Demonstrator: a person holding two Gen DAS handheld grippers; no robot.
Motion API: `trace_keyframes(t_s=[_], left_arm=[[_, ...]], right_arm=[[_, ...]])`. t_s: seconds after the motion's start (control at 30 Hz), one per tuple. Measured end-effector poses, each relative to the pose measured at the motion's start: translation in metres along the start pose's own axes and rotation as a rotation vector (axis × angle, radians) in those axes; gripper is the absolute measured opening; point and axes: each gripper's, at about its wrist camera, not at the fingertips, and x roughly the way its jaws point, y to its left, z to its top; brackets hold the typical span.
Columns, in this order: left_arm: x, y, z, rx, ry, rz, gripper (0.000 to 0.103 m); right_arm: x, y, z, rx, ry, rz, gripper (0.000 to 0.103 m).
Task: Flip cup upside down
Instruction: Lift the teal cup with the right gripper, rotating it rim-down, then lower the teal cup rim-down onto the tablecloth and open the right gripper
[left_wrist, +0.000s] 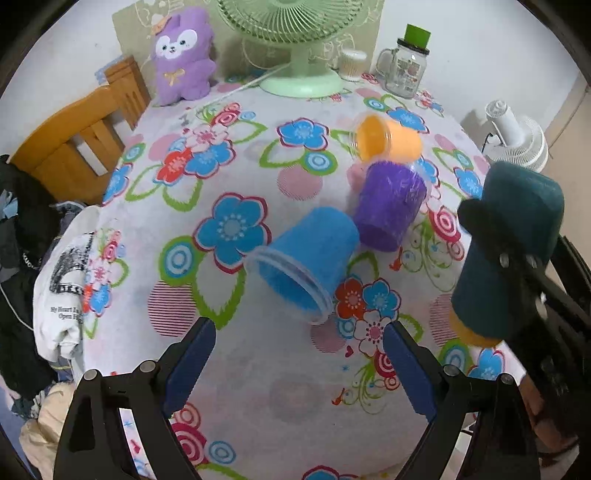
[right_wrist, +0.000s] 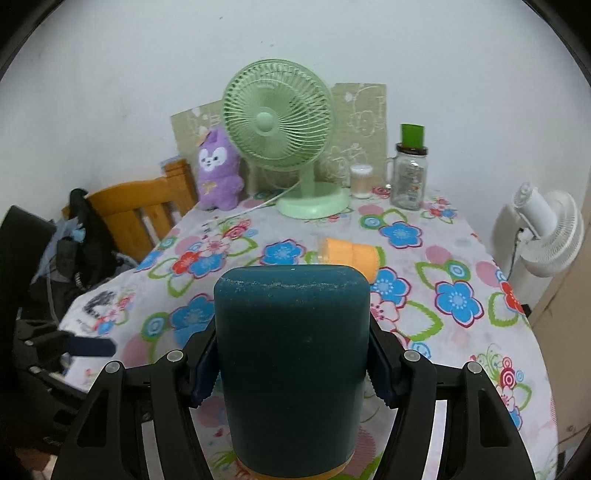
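Right gripper (right_wrist: 291, 365) fingers clamp the teal cup (right_wrist: 291, 354), seemingly inverted; left gripper (left_wrist: 299, 354) gapes wide.

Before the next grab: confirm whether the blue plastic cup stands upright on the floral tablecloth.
No, the blue plastic cup lies on its side on the floral tablecloth, its open rim toward the camera.

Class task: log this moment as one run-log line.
right tongs: shut on teal cup, base up | left tongs: open, empty | blue cup: on side
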Motion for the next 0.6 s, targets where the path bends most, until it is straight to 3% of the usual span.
trace_keyframes(t_s=[0.2,0.6], left_arm=[[0.026,0.003,-0.012,0.005,0.016,-0.016,0.093],[0.049,0.017,-0.020,-0.005,0.020,-0.026,0.093]], right_arm=[[0.020,-0.004,-0.018,0.047,-0.072,-0.021,0.069],[0.053,-0.001,-0.038,0.145,-0.040,-0.099,0.069]])
